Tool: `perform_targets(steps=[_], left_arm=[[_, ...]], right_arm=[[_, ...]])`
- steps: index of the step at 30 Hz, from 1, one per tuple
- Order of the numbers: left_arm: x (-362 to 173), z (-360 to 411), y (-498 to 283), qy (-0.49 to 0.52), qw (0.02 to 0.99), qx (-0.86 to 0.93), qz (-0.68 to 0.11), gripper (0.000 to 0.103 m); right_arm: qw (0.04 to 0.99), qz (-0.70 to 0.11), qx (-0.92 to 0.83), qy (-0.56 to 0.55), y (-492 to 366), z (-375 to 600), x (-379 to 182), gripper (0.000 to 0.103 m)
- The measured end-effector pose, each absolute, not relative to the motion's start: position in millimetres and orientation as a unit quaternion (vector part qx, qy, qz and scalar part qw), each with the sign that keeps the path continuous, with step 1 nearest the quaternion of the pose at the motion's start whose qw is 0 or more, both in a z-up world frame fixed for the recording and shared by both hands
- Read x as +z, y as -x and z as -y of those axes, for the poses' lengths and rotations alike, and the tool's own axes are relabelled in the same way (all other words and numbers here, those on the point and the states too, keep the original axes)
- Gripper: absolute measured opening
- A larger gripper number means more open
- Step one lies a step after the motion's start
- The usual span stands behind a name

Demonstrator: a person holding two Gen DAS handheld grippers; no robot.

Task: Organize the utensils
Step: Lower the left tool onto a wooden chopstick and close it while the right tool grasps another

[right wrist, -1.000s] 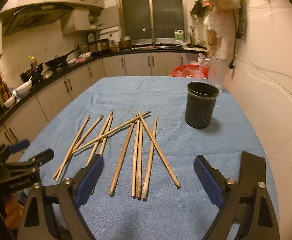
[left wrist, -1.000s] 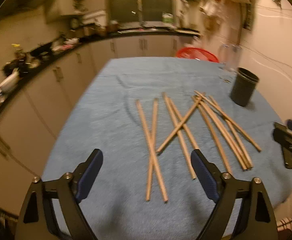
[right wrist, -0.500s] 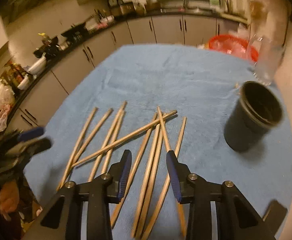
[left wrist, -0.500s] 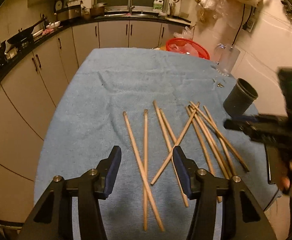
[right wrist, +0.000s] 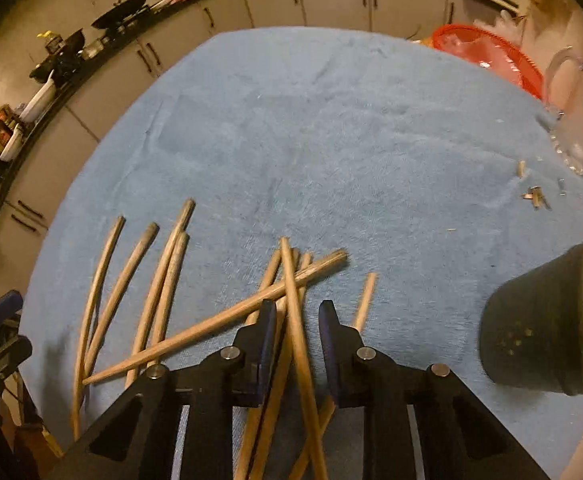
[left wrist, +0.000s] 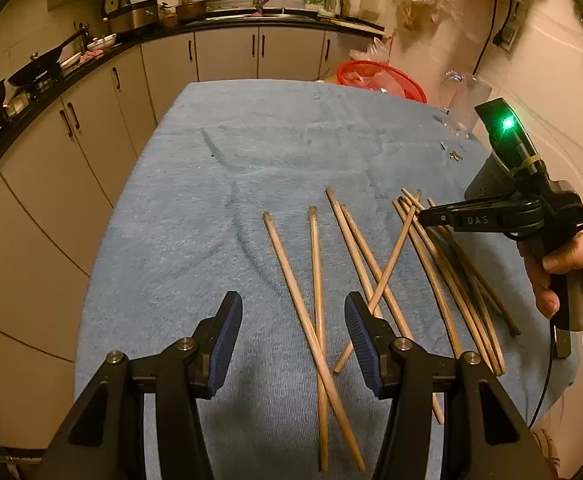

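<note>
Several wooden chopsticks (left wrist: pixel 315 280) lie scattered on the blue towel-covered table (left wrist: pixel 251 152). My left gripper (left wrist: pixel 293 320) hovers open above the two leftmost crossed chopsticks and holds nothing. My right gripper (right wrist: pixel 296 312) points steeply down over the right-hand pile (right wrist: pixel 291 280). Its jaws are closing and stand nearly together, with one or two chopsticks between the pads. In the left wrist view a hand holds the right gripper (left wrist: pixel 425 216) over that pile. The black cup (right wrist: pixel 547 332) stands upright to the right, and in the left wrist view the black cup (left wrist: pixel 479 188) is half hidden behind the right gripper.
A red basket (left wrist: pixel 379 80) sits past the table's far right corner, with a clear glass jug (right wrist: pixel 571 92) beside it. Small bits (right wrist: pixel 533 196) lie on the cloth near the jug. Kitchen counters (left wrist: pixel 71 68) curve along the left and back.
My right gripper swung forward and down over the right pile, and its jaws went from wide to nearly together around chopsticks. My left gripper's jaws narrowed and it shifted over the left chopsticks.
</note>
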State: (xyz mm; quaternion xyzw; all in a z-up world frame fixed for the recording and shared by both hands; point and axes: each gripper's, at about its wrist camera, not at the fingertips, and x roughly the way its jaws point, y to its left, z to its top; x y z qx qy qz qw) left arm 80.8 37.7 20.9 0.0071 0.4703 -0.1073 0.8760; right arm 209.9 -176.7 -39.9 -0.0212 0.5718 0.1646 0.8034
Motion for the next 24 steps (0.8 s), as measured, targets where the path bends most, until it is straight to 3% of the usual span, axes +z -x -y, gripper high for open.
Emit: perform_targets(steps=[18, 20, 24], left_arm=[[-6.9, 99.9, -191.9, -0.103, 0.801, -0.217, -0.548, 0.054], [-11.9, 113.4, -198.9, -0.118, 0.798, -0.204, -0.554, 0.043], [-22.1, 134.7, -205.1, -0.149, 0.79, -0.193, -0.562, 0.041]], right_arm=[[0.87, -0.464, 0.143, -0.085, -129.9, 242.7, 24.7, 0.007], [0.871, -0.461, 0.144, -0.092, -126.8, 246.1, 26.1, 0.007], [0.87, -0.459, 0.149, -0.099, -122.3, 252.8, 23.8, 0.007]])
